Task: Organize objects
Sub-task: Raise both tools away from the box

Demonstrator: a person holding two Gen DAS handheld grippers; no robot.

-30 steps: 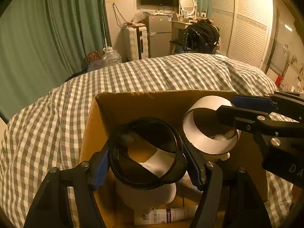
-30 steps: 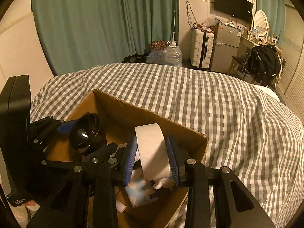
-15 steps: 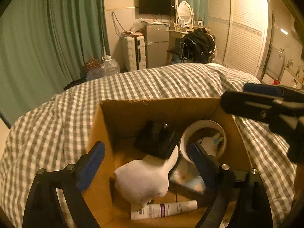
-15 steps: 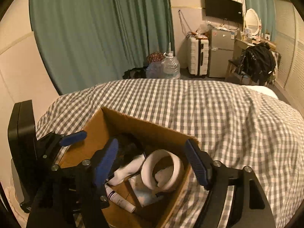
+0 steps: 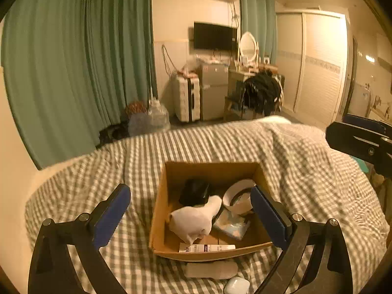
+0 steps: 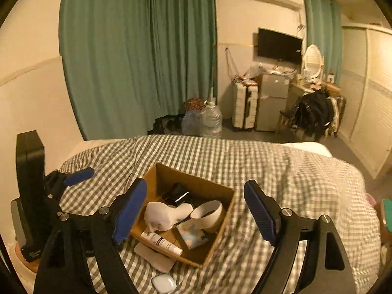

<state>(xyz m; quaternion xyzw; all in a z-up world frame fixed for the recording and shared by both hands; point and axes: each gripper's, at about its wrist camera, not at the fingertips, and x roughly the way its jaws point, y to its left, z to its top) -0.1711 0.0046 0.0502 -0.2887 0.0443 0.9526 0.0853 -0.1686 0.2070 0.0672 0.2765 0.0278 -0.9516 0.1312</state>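
An open cardboard box [image 5: 161,210] sits on the checked bed; it also shows in the right wrist view [image 6: 225,210]. Inside lie a black round lid [image 5: 194,191], a white tape roll [image 5: 236,193], a white sock [image 5: 193,219], a white tube [image 5: 207,247] and a pale blue packet [image 5: 231,225]. My left gripper [image 5: 189,216] is open and empty, raised above and behind the box. My right gripper [image 6: 194,212] is open and empty, also raised over the box. In the right wrist view the roll [image 6: 208,214] and the sock [image 6: 164,214] rest in the box.
On the bed just in front of the box lie a beige flat pouch [image 5: 210,269] and a small white case [image 5: 236,285]. The checked duvet [image 6: 294,183] spreads all around. Curtains, a suitcase, a fridge and a chair stand far behind.
Both grippers opened and let go: the black lid and the white roll now lie in the box. Both grippers have pulled up and back from the box.
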